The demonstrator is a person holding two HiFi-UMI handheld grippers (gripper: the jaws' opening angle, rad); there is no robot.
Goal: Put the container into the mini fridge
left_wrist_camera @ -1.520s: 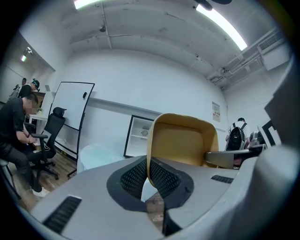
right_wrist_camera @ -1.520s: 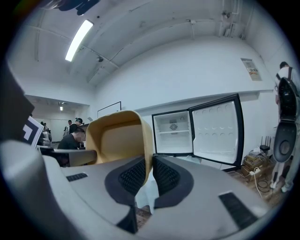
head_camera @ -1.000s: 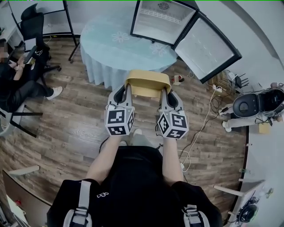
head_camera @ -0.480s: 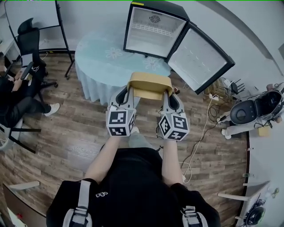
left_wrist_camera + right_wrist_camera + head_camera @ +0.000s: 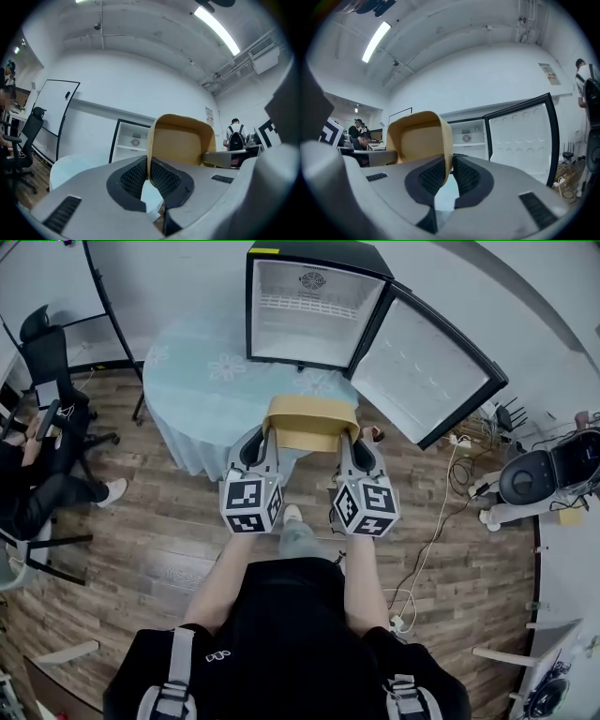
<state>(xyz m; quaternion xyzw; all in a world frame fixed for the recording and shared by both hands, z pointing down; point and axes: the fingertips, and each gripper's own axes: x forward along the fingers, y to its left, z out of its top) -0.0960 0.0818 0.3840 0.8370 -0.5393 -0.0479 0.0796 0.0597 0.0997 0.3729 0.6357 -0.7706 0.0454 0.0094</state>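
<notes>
A tan open-top container (image 5: 312, 423) hangs in the air between my two grippers, in front of a round table (image 5: 197, 381) with a pale blue cloth. My left gripper (image 5: 269, 434) is shut on its left wall and my right gripper (image 5: 345, 436) is shut on its right wall. In the left gripper view the container (image 5: 185, 140) wall runs between the dark pads of the left gripper (image 5: 148, 171). In the right gripper view the container (image 5: 419, 138) wall sits pinched in the right gripper (image 5: 451, 171). The mini fridge (image 5: 309, 310) stands on the table just beyond, its door (image 5: 427, 371) swung wide to the right and its white inside bare.
A person sits on a chair (image 5: 37, 493) at the left, with an office chair (image 5: 47, 343) and a whiteboard stand (image 5: 98, 296) behind. Cables (image 5: 427, 540) trail over the wood floor at the right, near a round grey machine (image 5: 548, 474).
The view has moved toward the table: the fridge now lies closer and more centred ahead of the container. Both grippers keep their hold on the container.
</notes>
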